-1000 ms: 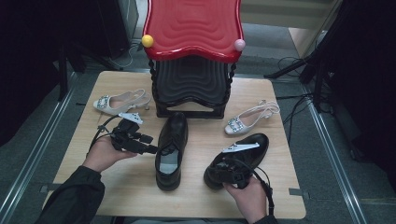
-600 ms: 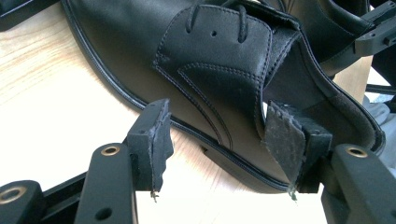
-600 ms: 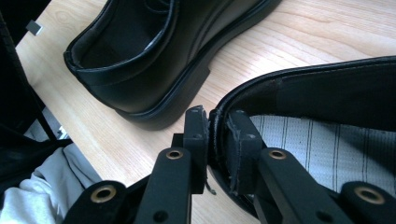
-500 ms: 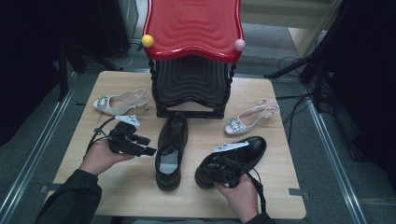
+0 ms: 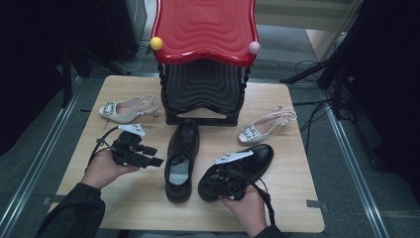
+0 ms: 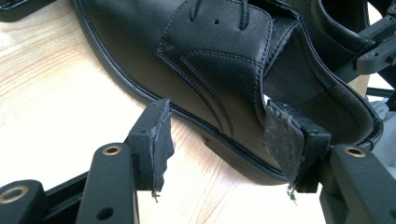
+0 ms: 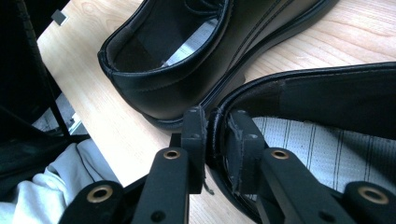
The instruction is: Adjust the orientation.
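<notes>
Right gripper (image 7: 215, 140) dragged shoe (image 5: 247, 163) leftward.

This looks like a lab or studio set up for recording. A small wooden table (image 5: 148, 198) stands on grey floor between metal rails (image 5: 39, 163), with dark stands (image 5: 341, 74) and loose cables (image 5: 317, 106) around it.

Left gripper (image 5: 148, 157) was held level in the left hand (image 5: 101, 168), jaws wide apart. Right gripper (image 7: 217, 135), near edge, had jaws pinched nearly together.

Tool (image 7: 217, 135) clamped on shoe's heel rim (image 7: 327, 93)
</notes>
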